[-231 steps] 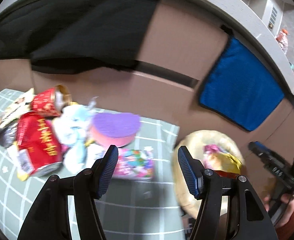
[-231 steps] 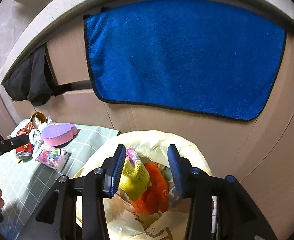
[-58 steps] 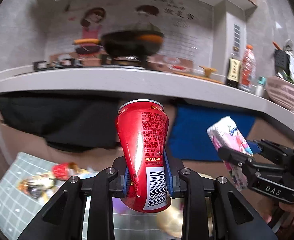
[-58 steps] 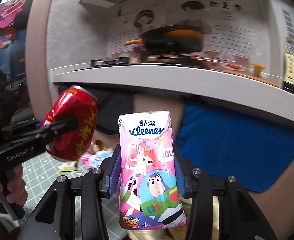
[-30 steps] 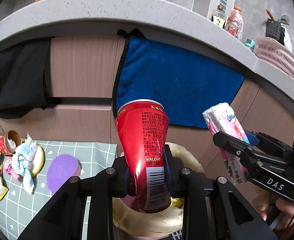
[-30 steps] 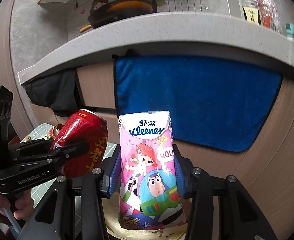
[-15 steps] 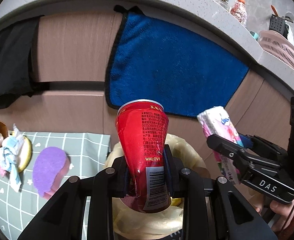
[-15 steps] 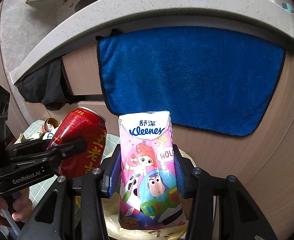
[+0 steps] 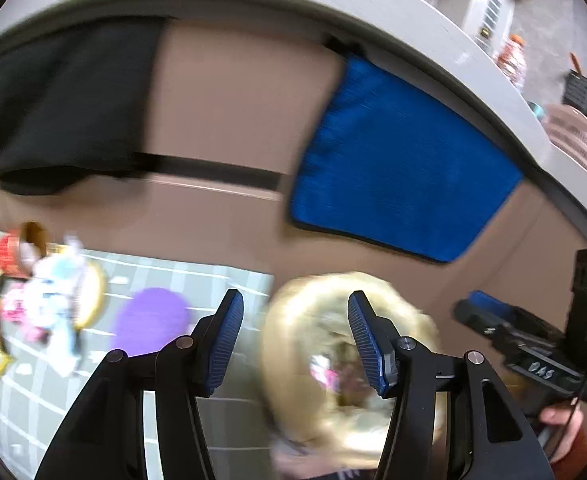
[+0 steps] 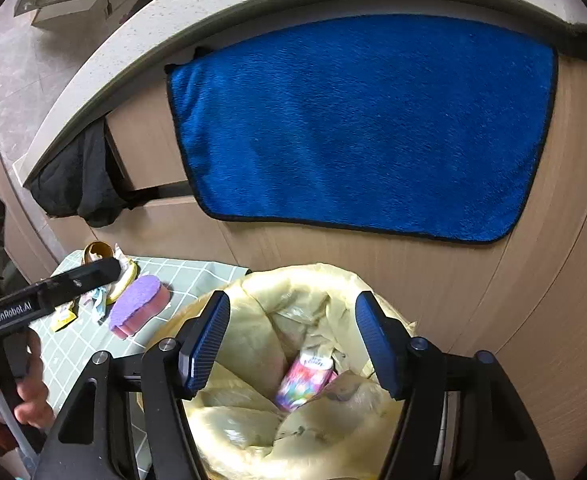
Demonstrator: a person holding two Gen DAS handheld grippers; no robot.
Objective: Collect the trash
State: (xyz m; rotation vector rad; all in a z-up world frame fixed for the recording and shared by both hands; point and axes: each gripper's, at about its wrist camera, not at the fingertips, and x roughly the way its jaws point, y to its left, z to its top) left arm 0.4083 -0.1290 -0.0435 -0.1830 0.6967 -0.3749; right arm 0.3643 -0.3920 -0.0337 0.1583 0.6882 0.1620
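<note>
With both sets of jaws opening and nothing between them, this reads as the drop step just finishing. The right gripper [image 10: 291, 344] hangs released over the yellow-lined trash bag [image 10: 253, 300], and one pink tissue pack [image 10: 303, 380] lies inside it; no can shows in there from this view. The left gripper [image 9: 295, 340] is likewise released, its view blurred, sitting between the bag's rim [image 9: 293, 292] and the green checked mat [image 9: 197, 272]. Next move, likely: swing back to the mat for more trash, which calls for a reach left and down and picking one item from the cluster. On the mat: one purple sponge [image 10: 139, 306] nearest, then a clump of wrappers [image 9: 49, 300], count unclear from blur, and one small red cup [image 9: 17, 246]. Behind: one blue towel [image 10: 365, 128], one black cloth [image 10: 79, 184].
</note>
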